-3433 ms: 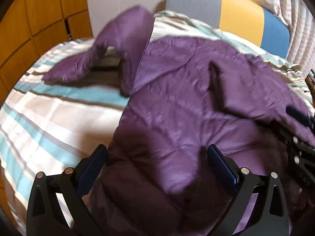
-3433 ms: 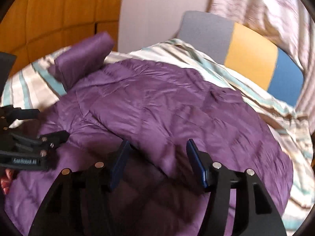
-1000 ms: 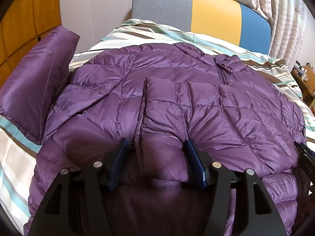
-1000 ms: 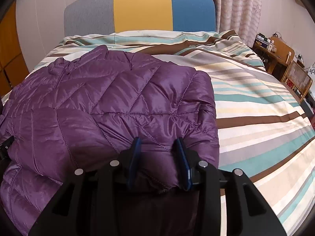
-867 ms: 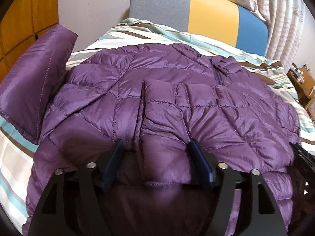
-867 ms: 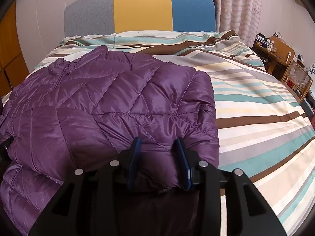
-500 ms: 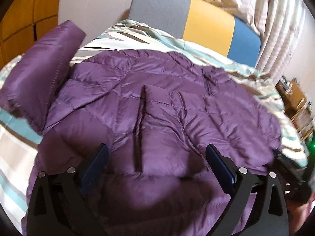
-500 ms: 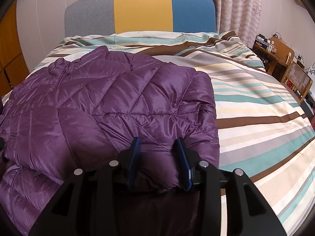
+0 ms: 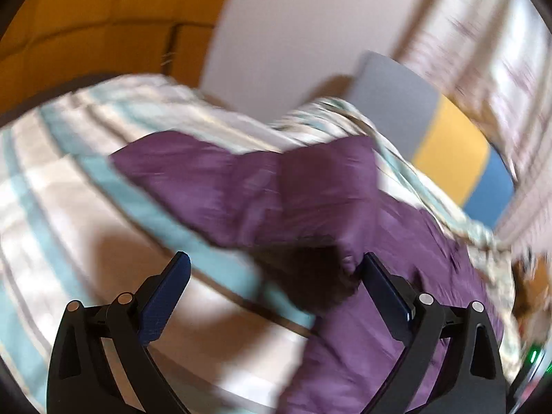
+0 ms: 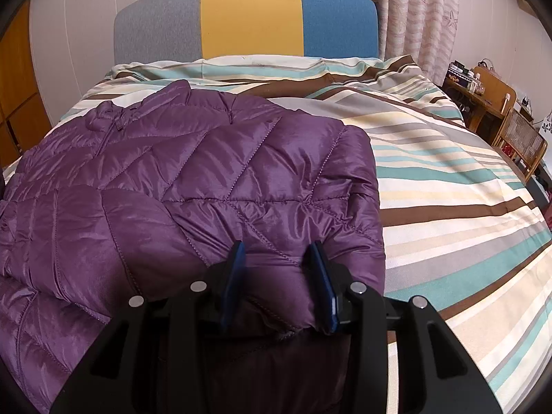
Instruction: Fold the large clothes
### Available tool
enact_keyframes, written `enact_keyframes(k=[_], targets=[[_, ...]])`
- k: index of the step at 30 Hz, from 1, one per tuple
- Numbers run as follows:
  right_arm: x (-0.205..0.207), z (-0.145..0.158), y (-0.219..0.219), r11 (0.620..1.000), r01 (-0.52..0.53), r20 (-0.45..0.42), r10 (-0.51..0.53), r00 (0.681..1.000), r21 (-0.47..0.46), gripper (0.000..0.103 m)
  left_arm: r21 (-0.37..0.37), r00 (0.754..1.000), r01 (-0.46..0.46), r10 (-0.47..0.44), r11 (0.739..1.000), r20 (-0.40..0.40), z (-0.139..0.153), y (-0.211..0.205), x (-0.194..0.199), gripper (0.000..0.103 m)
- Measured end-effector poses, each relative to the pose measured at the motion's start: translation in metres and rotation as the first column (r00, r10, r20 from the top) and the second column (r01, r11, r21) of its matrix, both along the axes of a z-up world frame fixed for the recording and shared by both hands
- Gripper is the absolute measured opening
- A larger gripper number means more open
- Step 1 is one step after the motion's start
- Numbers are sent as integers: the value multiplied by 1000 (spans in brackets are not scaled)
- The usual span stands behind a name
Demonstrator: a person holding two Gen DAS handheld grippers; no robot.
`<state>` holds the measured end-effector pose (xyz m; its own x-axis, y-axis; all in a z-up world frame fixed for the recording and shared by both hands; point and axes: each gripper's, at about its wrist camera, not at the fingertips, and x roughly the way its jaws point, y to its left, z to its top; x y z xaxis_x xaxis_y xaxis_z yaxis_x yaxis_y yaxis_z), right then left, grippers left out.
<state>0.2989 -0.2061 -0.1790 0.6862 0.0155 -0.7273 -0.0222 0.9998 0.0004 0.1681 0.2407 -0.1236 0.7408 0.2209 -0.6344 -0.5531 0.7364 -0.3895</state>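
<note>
A purple quilted puffer jacket (image 10: pixel 193 179) lies on the striped bed, its lower part folded up over its body. My right gripper (image 10: pixel 277 258) is shut on the jacket's folded edge at the near right corner. In the blurred left wrist view my left gripper (image 9: pixel 272 269) is open and empty, above the bed beside the jacket's loose left sleeve (image 9: pixel 241 189), which sticks out to the left of the jacket body (image 9: pixel 396 310).
The bed has a striped cover (image 10: pixel 448 179) and a grey, yellow and blue headboard (image 10: pixel 248 17). Orange wooden panels (image 9: pixel 103 7) stand at the left. A wooden desk and chair (image 10: pixel 507 120) stand right of the bed, curtains (image 10: pixel 421 10) behind.
My left gripper has let go of the folded jacket edge, opened wide and swung left toward the loose sleeve. My right gripper has stayed shut on the jacket, unmoved.
</note>
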Motion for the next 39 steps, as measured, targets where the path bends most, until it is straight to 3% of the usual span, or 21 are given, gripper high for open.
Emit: enact_keyframes(k=[4,8,17,22,24,25,29,31,32,33,34,36,39], targets=[[0,0,0,1000,-1,0,1,1000,0,39,-107,995,-94,93,990,-21,-20,41,-16,98],[0,0,1,1000,1,1,-1,1000,-3,39,-151,996,-81,75,985,-46,-34,53,-17,98],[0,-1,3,1000,2,1,-2,1000,-7,40,-247,993,-99,113,964,42,-42,79,-16,98],[0,-1,3,1000,2,1,-2,1000,-8,40,-403,950,-217,288,889,124,-49,111,-28,98],[0,-1,3,1000,2,1,-2,1000,-8,40,-426,939,-236,317,874,131,-48,121,-24,98],[0,-1,3,1000,2,1,-2,1000,-10,40,-429,938,-236,320,872,134,-47,122,-22,96],[0,-1,4,1000,3,2,-3,1000,-13,40,-466,932,-252,343,848,119,-51,140,-5,70],[0,-1,5,1000,3,2,-3,1000,-14,40,-474,931,-252,345,843,118,-53,145,-2,64],[0,-1,4,1000,3,2,-3,1000,-14,40,-477,932,-251,343,843,117,-54,148,1,48],[0,-1,4,1000,3,2,-3,1000,-15,40,-483,935,-248,338,840,107,-56,152,4,38],[0,-1,4,1000,3,1,-3,1000,-15,40,-490,940,-247,330,836,89,-58,156,8,18],[-1,0,4,1000,2,2,-2,1000,-19,40,-510,934,-254,346,822,92,-60,160,3,10],[-2,-1,5,1000,2,2,-2,1000,-24,40,-476,911,-314,402,821,93,-53,167,-15,6]])
